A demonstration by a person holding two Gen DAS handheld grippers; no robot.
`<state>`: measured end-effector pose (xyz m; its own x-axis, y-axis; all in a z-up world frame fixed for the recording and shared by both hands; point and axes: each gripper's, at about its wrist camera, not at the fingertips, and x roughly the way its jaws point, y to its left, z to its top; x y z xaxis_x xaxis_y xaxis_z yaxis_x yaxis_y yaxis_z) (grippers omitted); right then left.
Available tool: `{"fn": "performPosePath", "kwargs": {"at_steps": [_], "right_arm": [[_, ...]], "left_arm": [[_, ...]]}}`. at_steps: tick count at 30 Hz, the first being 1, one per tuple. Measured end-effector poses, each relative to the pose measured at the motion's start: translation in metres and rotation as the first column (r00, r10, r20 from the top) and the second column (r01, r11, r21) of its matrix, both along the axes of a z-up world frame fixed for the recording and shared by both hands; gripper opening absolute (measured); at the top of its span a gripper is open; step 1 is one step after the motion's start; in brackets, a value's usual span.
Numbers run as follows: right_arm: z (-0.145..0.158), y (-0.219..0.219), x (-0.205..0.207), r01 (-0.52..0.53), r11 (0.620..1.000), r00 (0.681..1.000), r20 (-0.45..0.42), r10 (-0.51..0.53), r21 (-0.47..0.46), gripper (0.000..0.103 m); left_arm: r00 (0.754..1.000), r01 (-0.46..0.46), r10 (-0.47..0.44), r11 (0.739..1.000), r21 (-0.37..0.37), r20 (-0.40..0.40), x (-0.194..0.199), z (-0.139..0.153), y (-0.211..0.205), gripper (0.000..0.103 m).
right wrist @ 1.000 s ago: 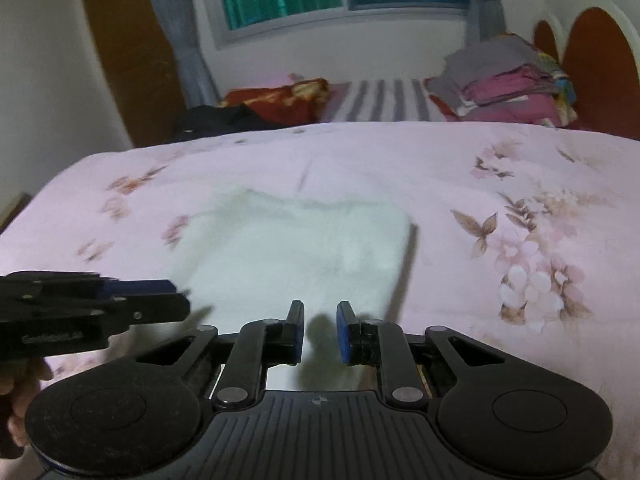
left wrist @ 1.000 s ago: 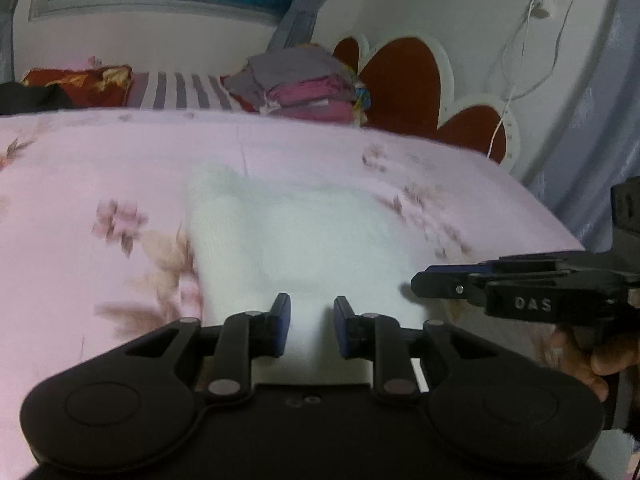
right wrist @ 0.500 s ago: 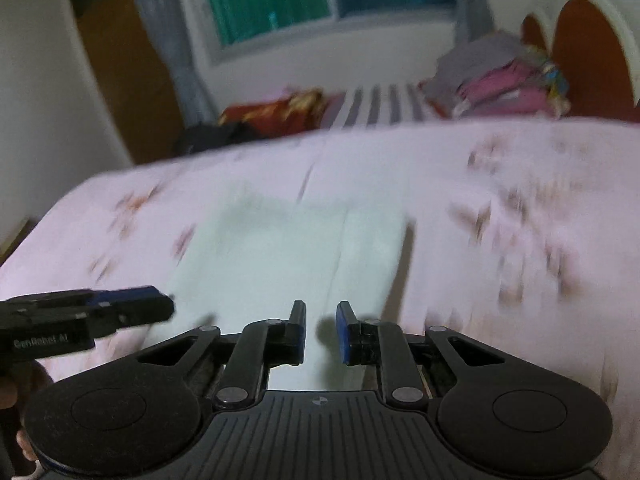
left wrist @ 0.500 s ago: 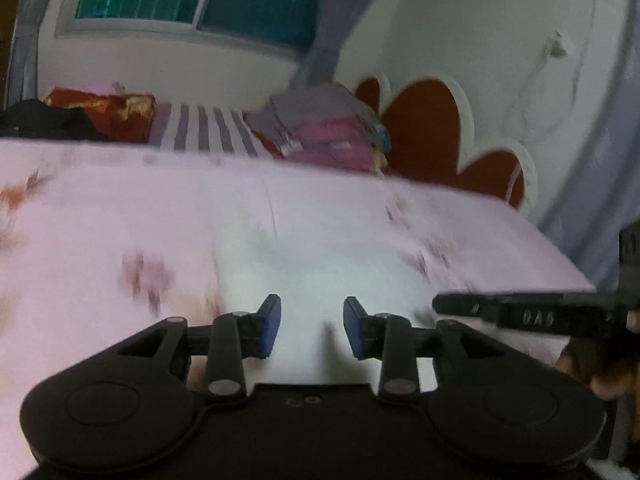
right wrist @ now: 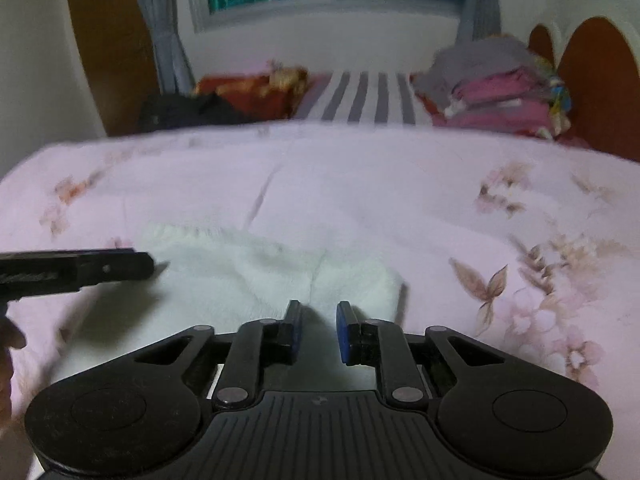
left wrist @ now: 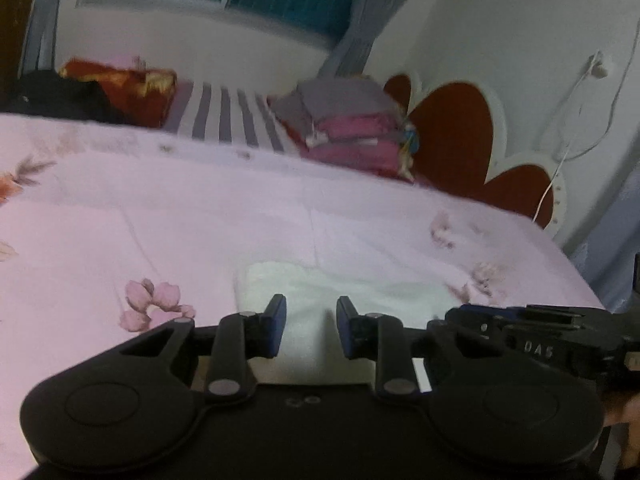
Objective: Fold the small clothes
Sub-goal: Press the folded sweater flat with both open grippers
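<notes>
White folded cloth flat on bed, long axis sideways. Right tool over cloth's near right corner, slightly parted, empty; left tool over near left edge, closing, empty.

Near edge of white cloth hidden behind left tongs, folded pile blurred, hand cut off at frame edge.

White letters "DAS" stood on the side of the right gripper, seen from the left wrist camera. On the left gripper, in the right wrist view, a line of pale lettering showed too, but it was too blurred to read.
</notes>
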<state>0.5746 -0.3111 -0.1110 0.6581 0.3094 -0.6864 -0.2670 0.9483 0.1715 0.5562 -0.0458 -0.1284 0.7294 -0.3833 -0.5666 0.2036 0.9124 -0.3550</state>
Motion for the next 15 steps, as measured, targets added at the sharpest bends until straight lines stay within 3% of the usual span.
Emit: {"fn": "performPosePath", "kwargs": {"at_steps": [1, 3, 6, 10, 11, 12, 14, 15], "right_arm": [[0.006, -0.003, -0.008, -0.001, 1.0, 0.999, 0.033, 0.0, 0.021, 0.017], [0.01, -0.002, -0.019, -0.036, 0.998, 0.997, 0.063, 0.033, 0.046, 0.017], [-0.012, 0.011, -0.011, -0.048, 0.996, 0.999, -0.027, 0.046, -0.073, 0.017], [-0.006, 0.008, -0.012, -0.029, 0.998, 0.999, -0.018, 0.028, -0.052, 0.017], [-0.001, 0.005, -0.016, -0.018, 0.999, 1.0, 0.005, 0.018, -0.04, 0.018], [0.005, 0.002, -0.023, -0.006, 1.0, 0.999, 0.034, 0.007, -0.022, 0.018], [0.015, -0.008, -0.033, 0.014, 0.999, 0.998, 0.053, -0.016, 0.035, 0.018], [0.016, -0.015, -0.035, 0.029, 0.997, 0.999, 0.03, -0.031, 0.071, 0.025]], "left_arm": [[1.0, 0.004, -0.004, 1.0, 0.027, -0.005, -0.002, -0.002, -0.003, 0.029], [0.998, 0.01, -0.001, 0.988, 0.151, -0.06, 0.004, -0.013, -0.015, 0.034], [0.998, 0.015, -0.003, 0.977, 0.211, -0.057, 0.007, -0.015, -0.024, 0.037], [0.999, 0.024, -0.012, 0.966, 0.258, -0.049, 0.001, 0.0, -0.026, 0.038], [0.999, 0.014, -0.003, 0.964, 0.265, -0.04, -0.002, 0.002, -0.026, 0.049], [1.0, -0.005, 0.013, 0.962, 0.274, -0.027, -0.006, 0.005, -0.025, 0.069], [1.0, -0.024, 0.029, 0.959, 0.283, -0.011, -0.011, 0.007, -0.025, 0.081], [1.0, -0.024, 0.027, 0.961, 0.277, -0.01, -0.015, 0.009, -0.025, 0.081]]}}
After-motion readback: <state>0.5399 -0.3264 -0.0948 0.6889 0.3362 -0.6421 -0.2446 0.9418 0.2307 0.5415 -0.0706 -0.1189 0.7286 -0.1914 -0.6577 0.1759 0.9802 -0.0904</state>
